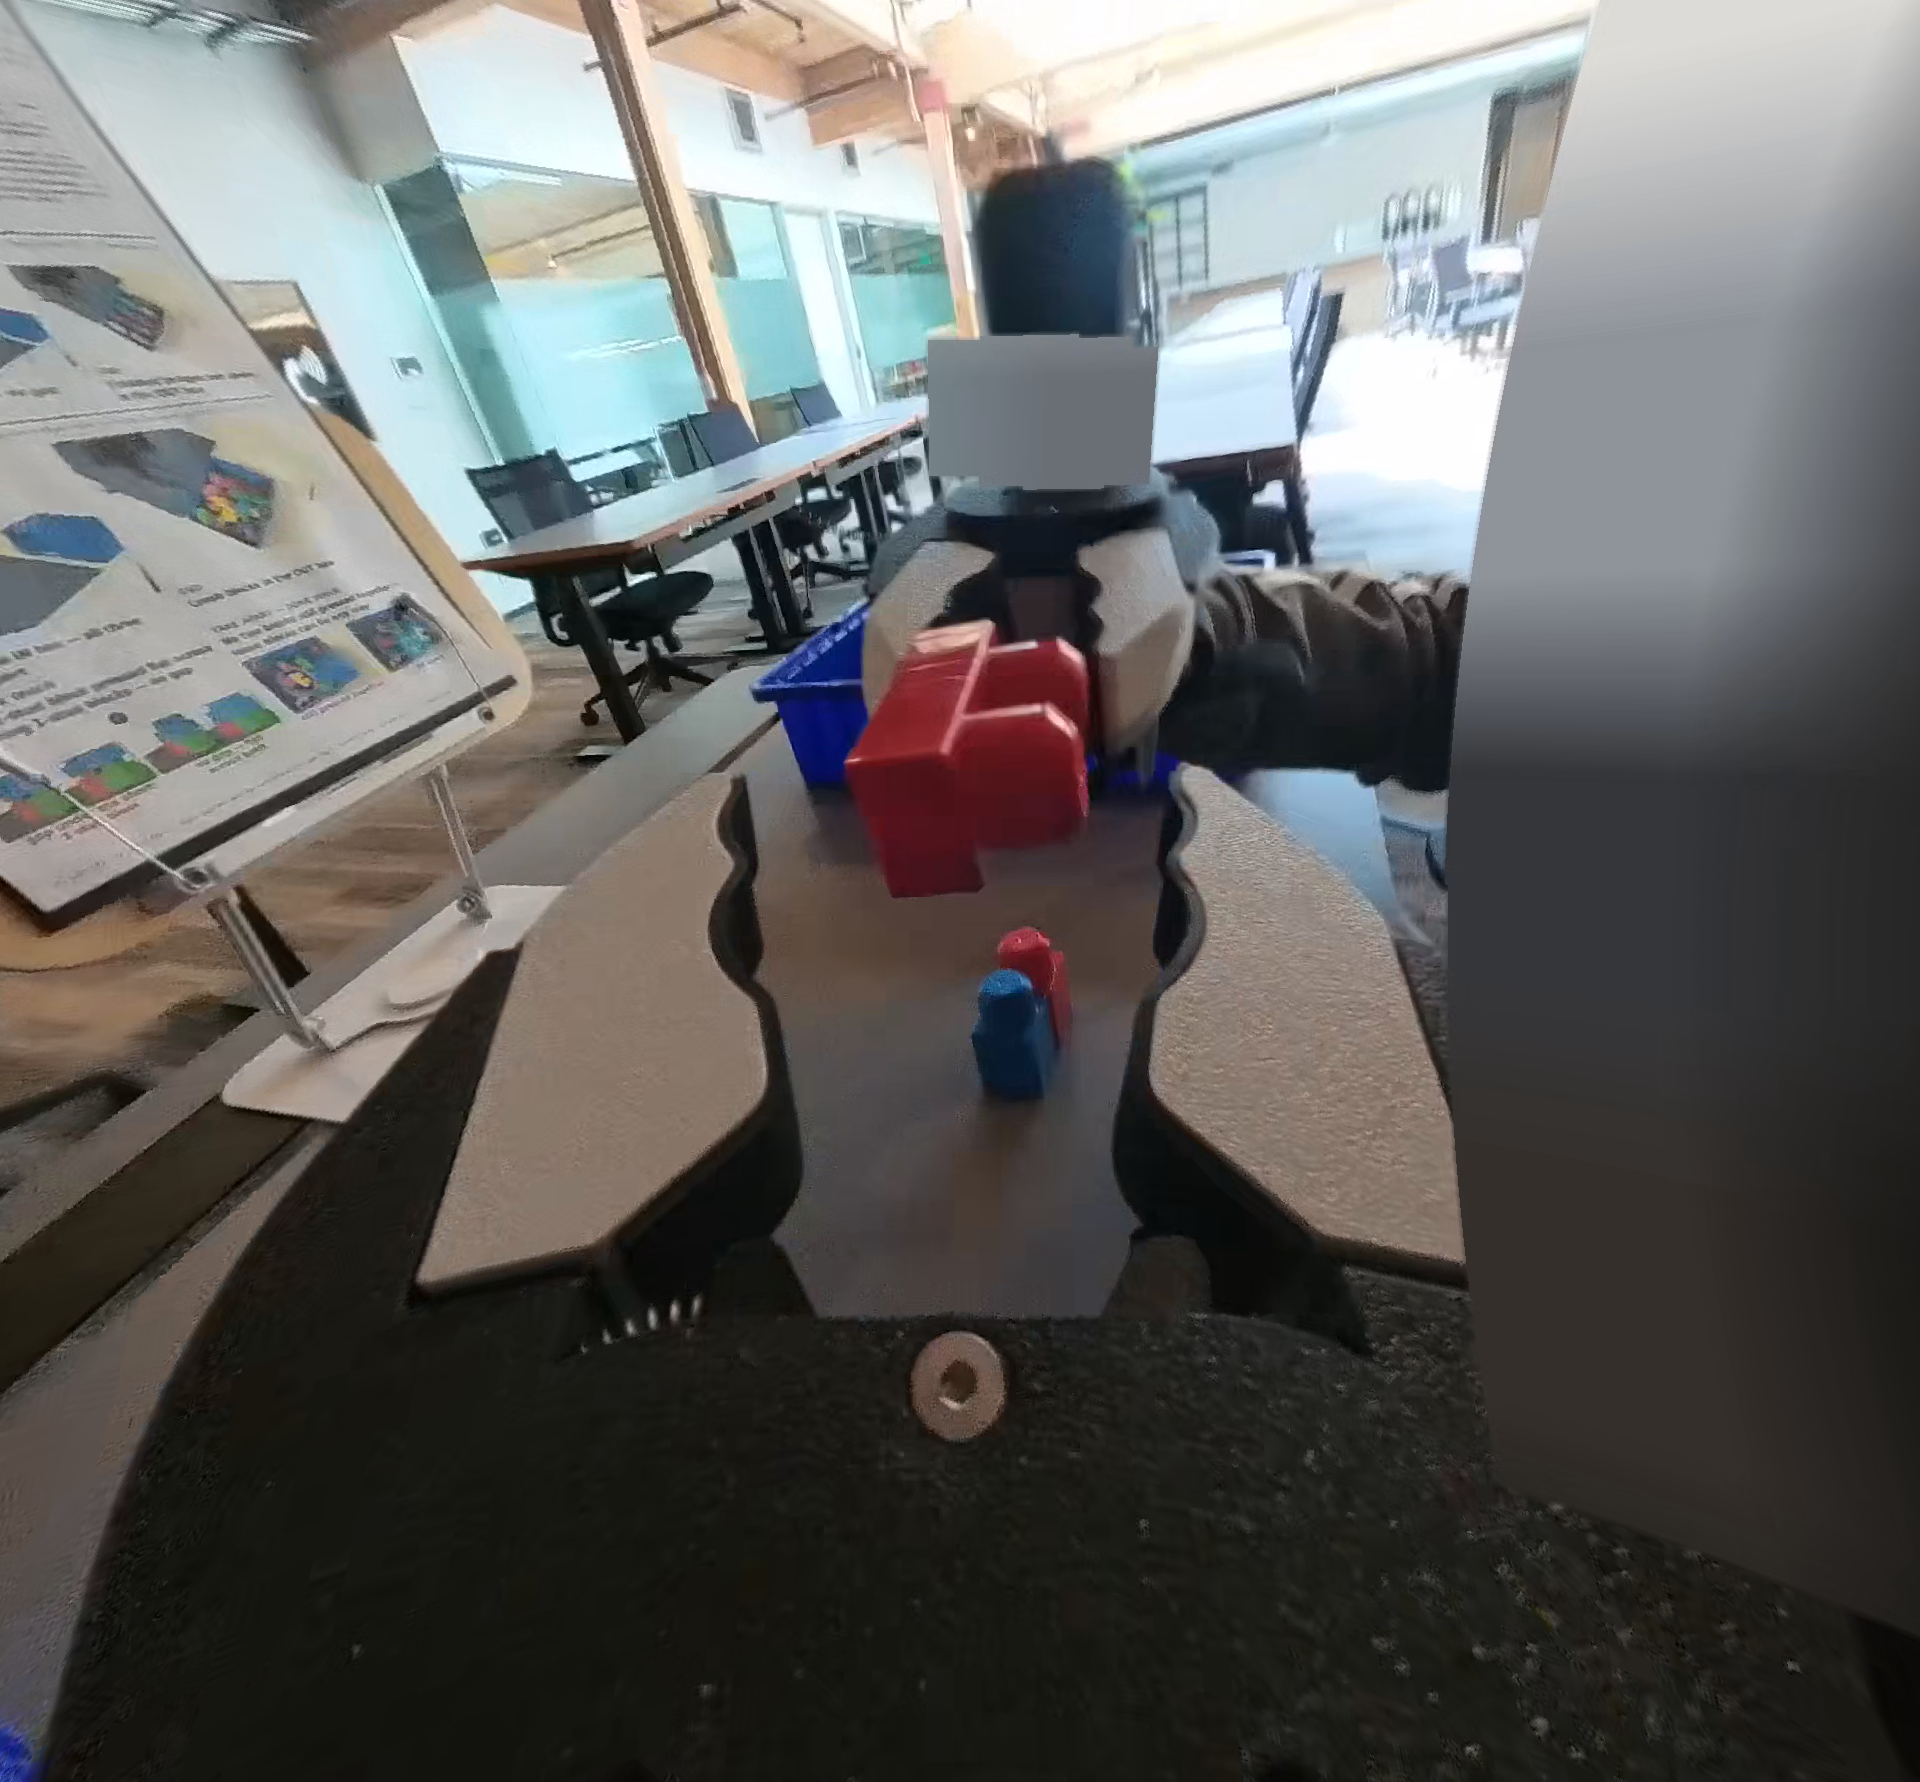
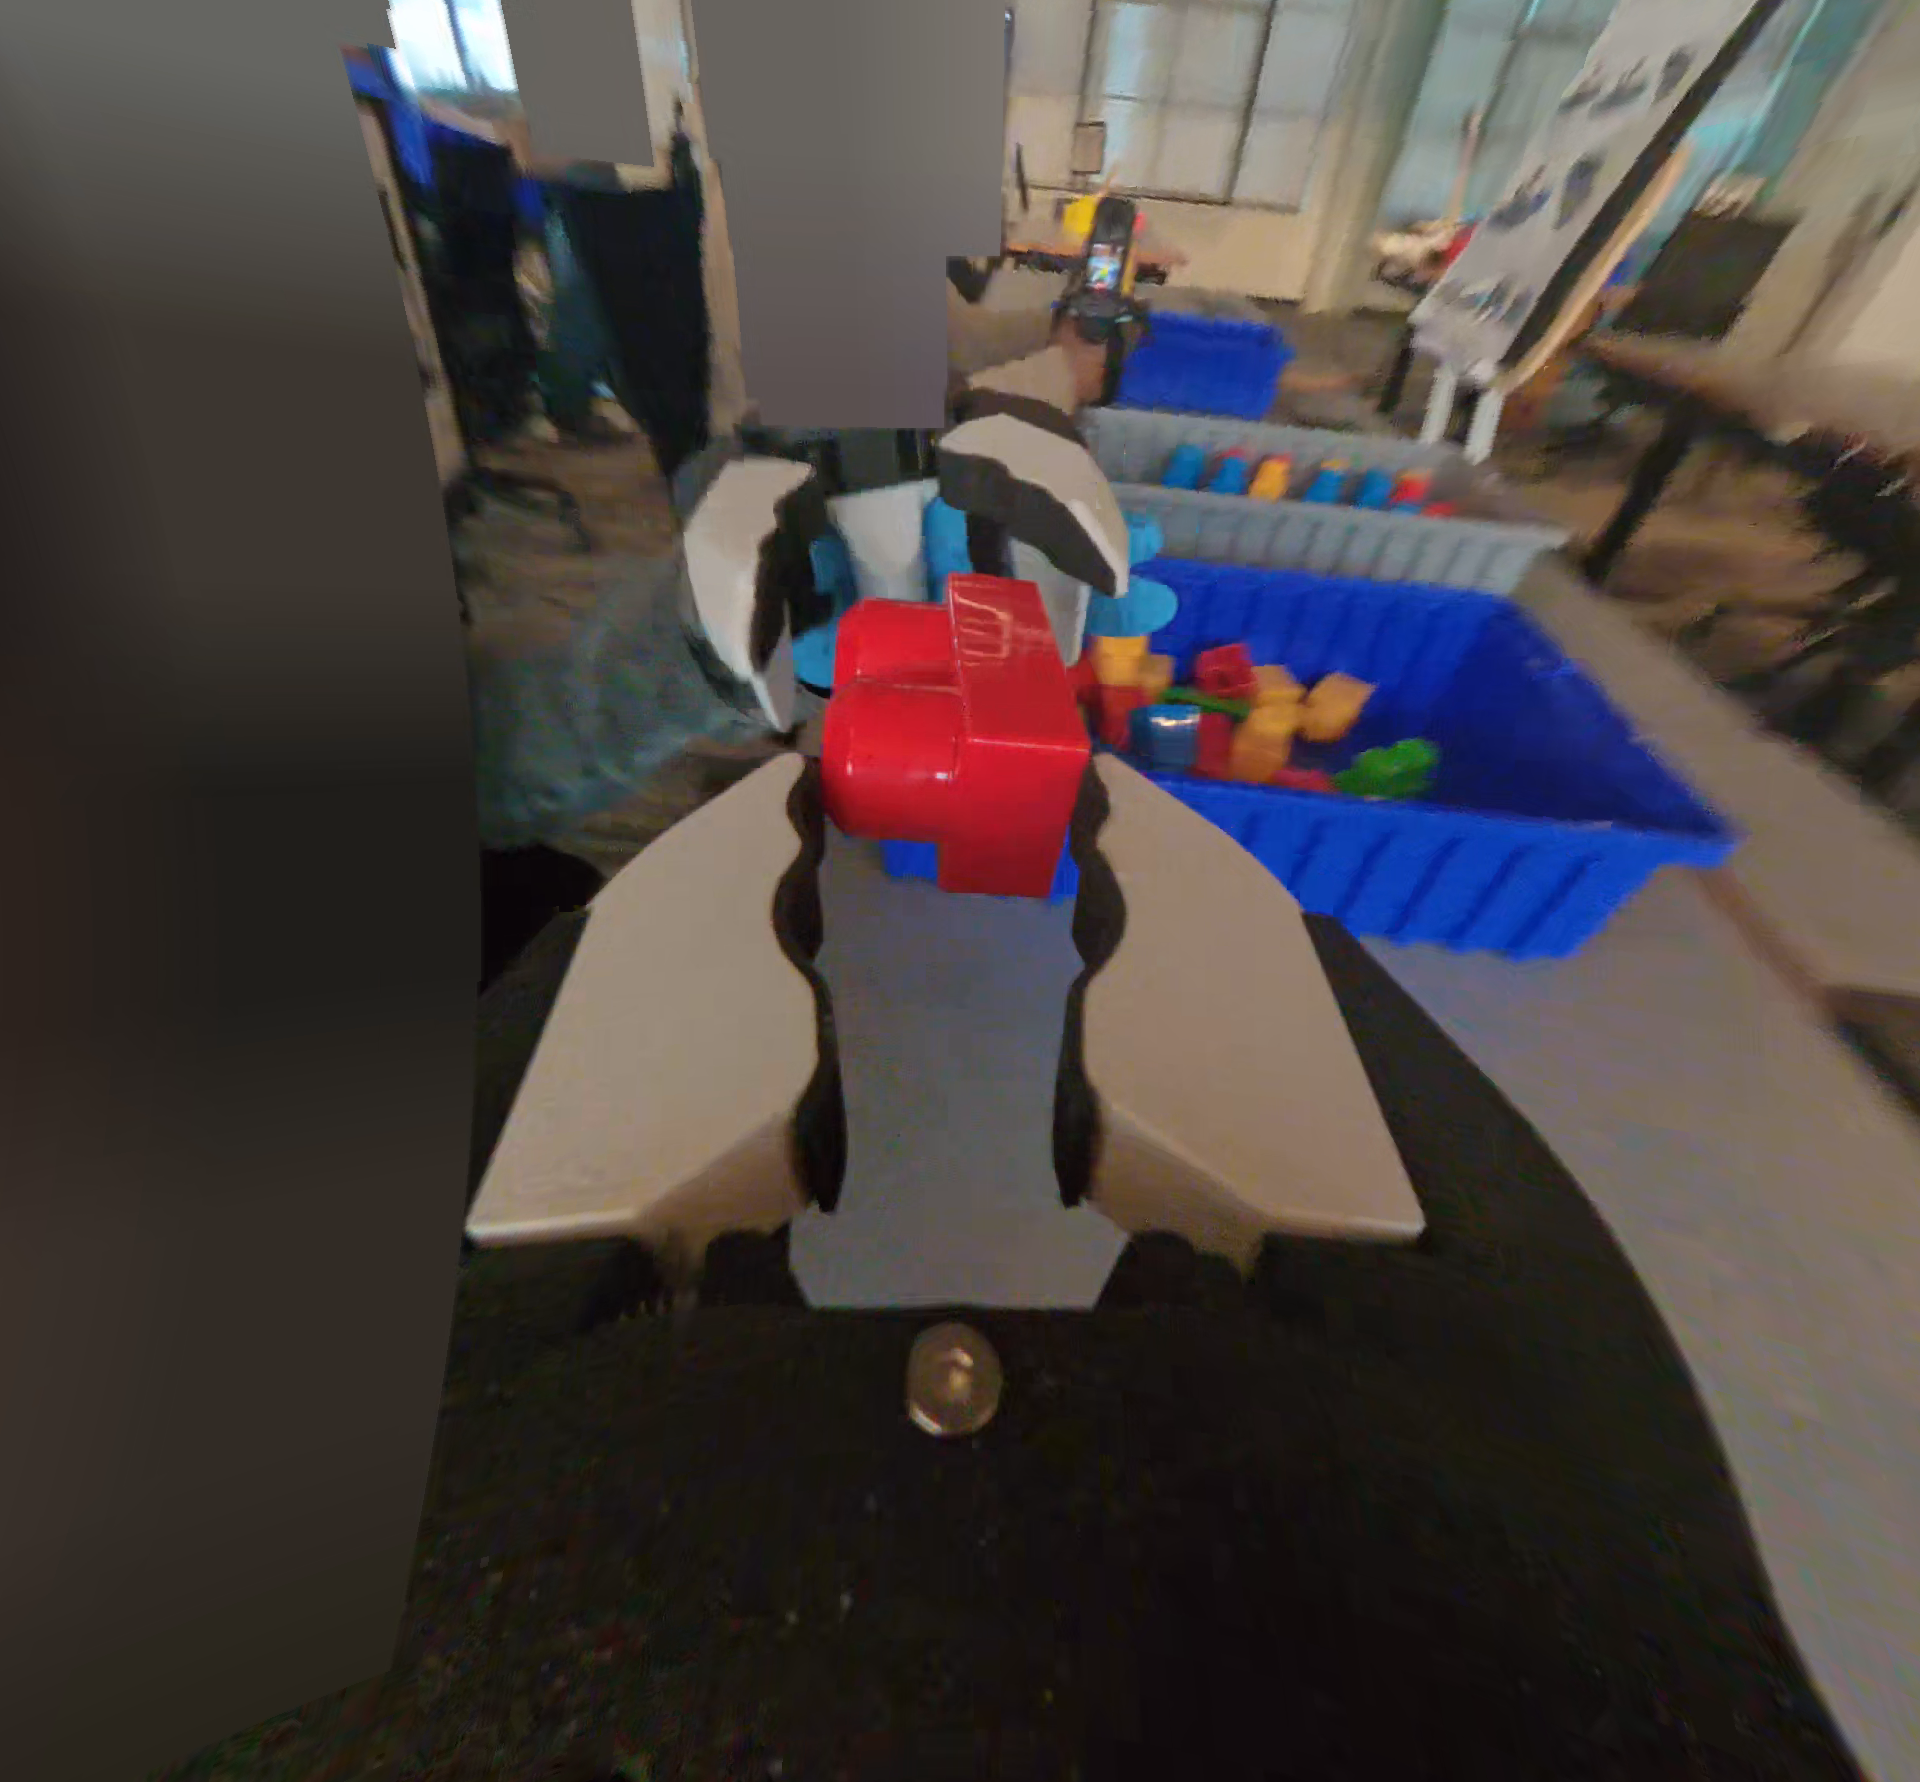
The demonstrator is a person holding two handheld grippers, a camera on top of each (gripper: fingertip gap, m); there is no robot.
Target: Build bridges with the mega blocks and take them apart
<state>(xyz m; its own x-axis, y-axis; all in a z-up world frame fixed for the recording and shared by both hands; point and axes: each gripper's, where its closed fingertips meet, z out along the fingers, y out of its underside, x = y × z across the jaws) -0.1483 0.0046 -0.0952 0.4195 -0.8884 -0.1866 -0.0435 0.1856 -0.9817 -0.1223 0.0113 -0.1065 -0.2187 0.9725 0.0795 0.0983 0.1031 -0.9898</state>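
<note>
My right gripper (image 2: 945, 782) is shut on a red mega block piece (image 2: 966, 756) and holds it in the air, studs pointing left. In the left wrist view the same red piece (image 1: 966, 766) hangs above the dark table (image 1: 935, 1182), held by the right gripper (image 1: 1013, 683). My left gripper (image 1: 956, 797) is open and empty, facing the red piece from a short way off. It also shows in the right wrist view (image 2: 940, 646), just behind the piece with its jaws spread. A small blue block (image 1: 1010, 1036) and a small red block (image 1: 1039, 969) stand together on the table between my left fingers.
A blue bin (image 2: 1507, 891) with several coloured blocks sits right of the red piece, a grey bin (image 2: 1340, 537) behind it, another blue bin (image 2: 1195, 361) farther back. The near bin's corner (image 1: 821, 704) shows. A picture sheet on a stand (image 1: 177, 537) is at left. Some 4 cm of space lies between my two pairs of fingers.
</note>
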